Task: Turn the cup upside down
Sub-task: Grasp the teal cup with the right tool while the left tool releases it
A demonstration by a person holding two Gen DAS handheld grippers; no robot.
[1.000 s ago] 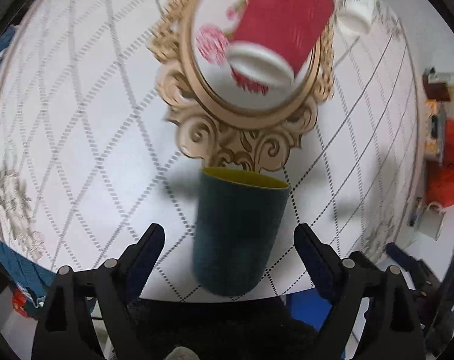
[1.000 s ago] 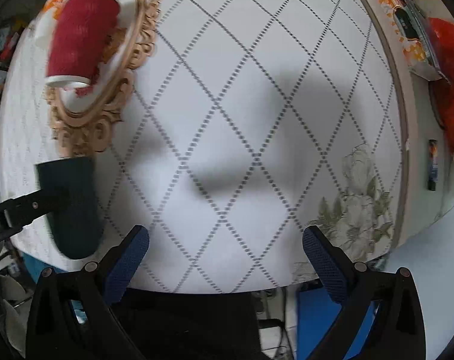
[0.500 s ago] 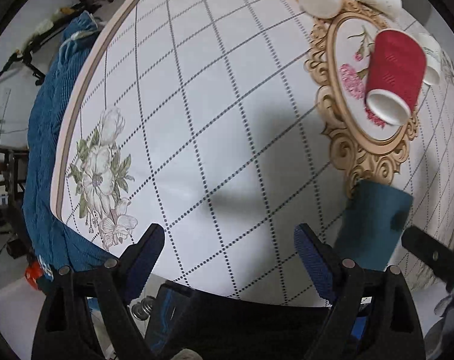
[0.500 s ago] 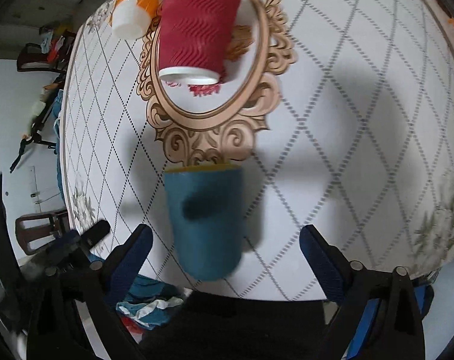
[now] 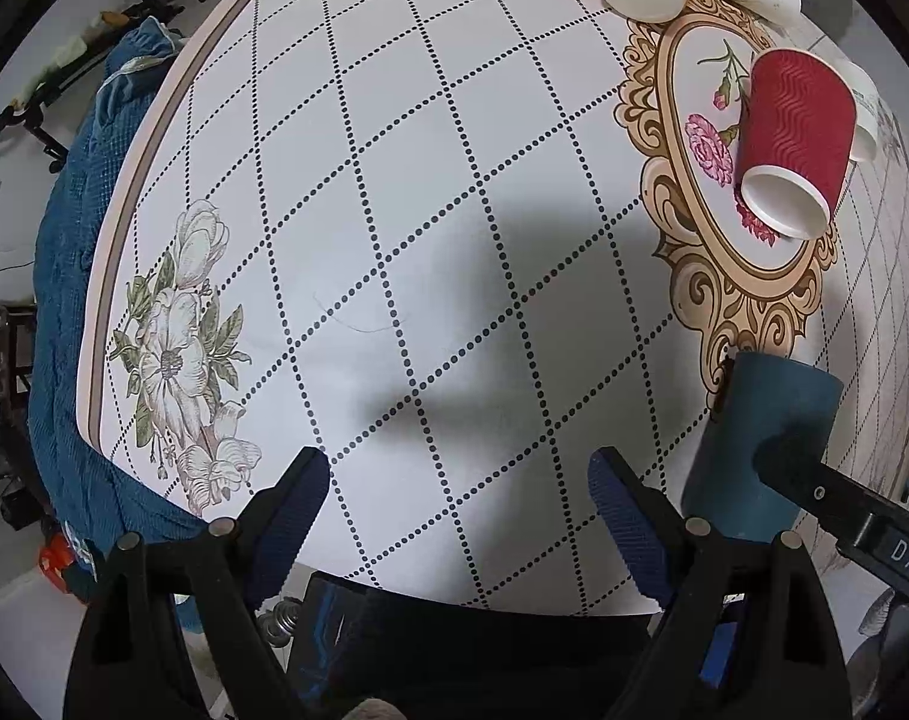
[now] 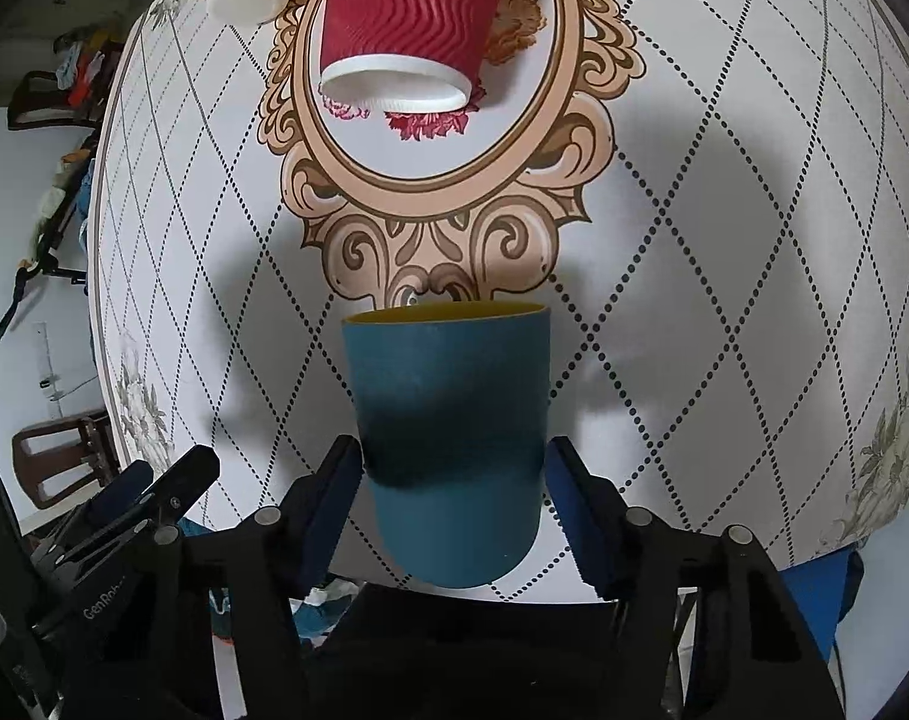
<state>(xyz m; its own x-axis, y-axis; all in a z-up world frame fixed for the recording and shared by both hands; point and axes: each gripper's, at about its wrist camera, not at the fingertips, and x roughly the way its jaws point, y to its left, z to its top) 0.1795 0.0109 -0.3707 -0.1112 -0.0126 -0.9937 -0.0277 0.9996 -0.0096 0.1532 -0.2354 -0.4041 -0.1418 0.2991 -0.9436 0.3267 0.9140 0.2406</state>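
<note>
teal cup [image 6: 448, 420], upright, yellow inside

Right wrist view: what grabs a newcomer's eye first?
The teal cup with its yellow inside, upright at the near table edge, fills the centre between the right gripper pads, which flank it closely. Behind it the red ribbed paper cup stands mouth down on the ornate oval print.

Both my tools hang spread apart.
My left tool [image 5: 457, 507] gapes wide around nothing; my right tool [image 6: 451, 516] has its blue pads [image 6: 580, 531] parted more narrowly.
</note>
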